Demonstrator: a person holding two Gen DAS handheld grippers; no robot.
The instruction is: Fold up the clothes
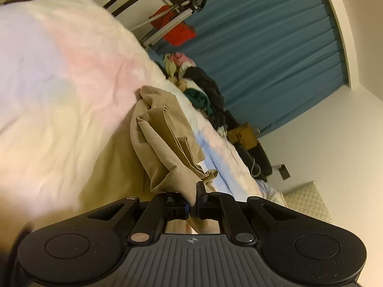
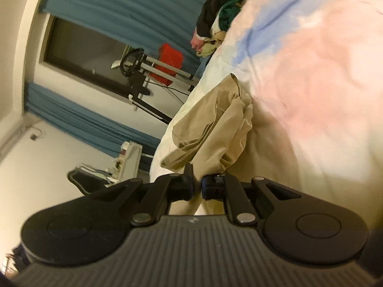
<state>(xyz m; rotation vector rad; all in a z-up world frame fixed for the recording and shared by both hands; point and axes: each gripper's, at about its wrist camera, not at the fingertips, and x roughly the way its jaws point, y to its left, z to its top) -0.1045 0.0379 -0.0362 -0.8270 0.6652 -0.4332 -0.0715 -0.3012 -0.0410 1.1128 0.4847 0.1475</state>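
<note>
A tan garment, ribbed at its cuff and bunched in loose folds, lies crumpled on the pastel bedspread, short of the clothes pile.

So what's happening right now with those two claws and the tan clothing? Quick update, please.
Left gripper shut on tan garment. Right gripper shut on it too. Garment bunched on pastel bedspread. Clothes pile beyond, clear of it.
</note>
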